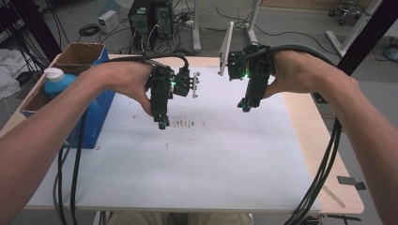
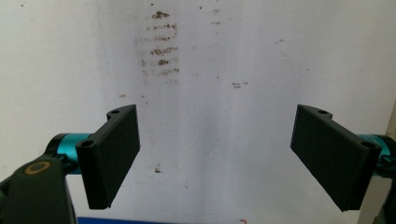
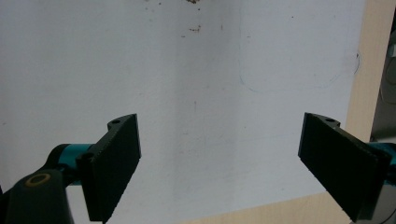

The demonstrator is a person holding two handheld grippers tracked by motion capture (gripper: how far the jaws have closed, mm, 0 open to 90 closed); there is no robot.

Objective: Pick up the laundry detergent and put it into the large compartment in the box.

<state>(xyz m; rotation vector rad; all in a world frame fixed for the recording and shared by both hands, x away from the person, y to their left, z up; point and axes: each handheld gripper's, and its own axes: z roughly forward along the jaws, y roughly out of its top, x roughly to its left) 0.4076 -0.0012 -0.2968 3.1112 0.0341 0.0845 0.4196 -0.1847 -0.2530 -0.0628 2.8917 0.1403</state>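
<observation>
- The two forearms come in from the bottom of the high view, nearest to the camera, and each hand holds black tongs above the surface (image 1: 211, 159), which a white sheet covers.
- The left tongs (image 1: 162, 123) hang above a row of small brown marks (image 1: 185, 123) on the sheet, near its middle; the jaws point down.
- The right tongs (image 1: 246, 107) hang to the right of them, well apart, over a bare white part.
- In the left gripper view the left tongs (image 2: 215, 156) are wide open, with nothing between the two jaws; the brown marks (image 2: 159, 49) lie on the sheet beyond the jaws.
- In the right gripper view the right tongs (image 3: 219, 163) are also wide open and hold nothing; this view shows the wooden edge (image 3: 359, 88) of the surface at the right, beside the white sheet.
- The high view shows things that the gripper views do not: an open cardboard box (image 1: 77, 54) at the far left corner, and just below it a blue bottle (image 1: 58, 84) with a white cap (image 1: 54, 74).
- The bottle stands inside a blue box (image 1: 96, 119) at the left edge of the surface.
- What lies in the cardboard box I cannot tell.
</observation>
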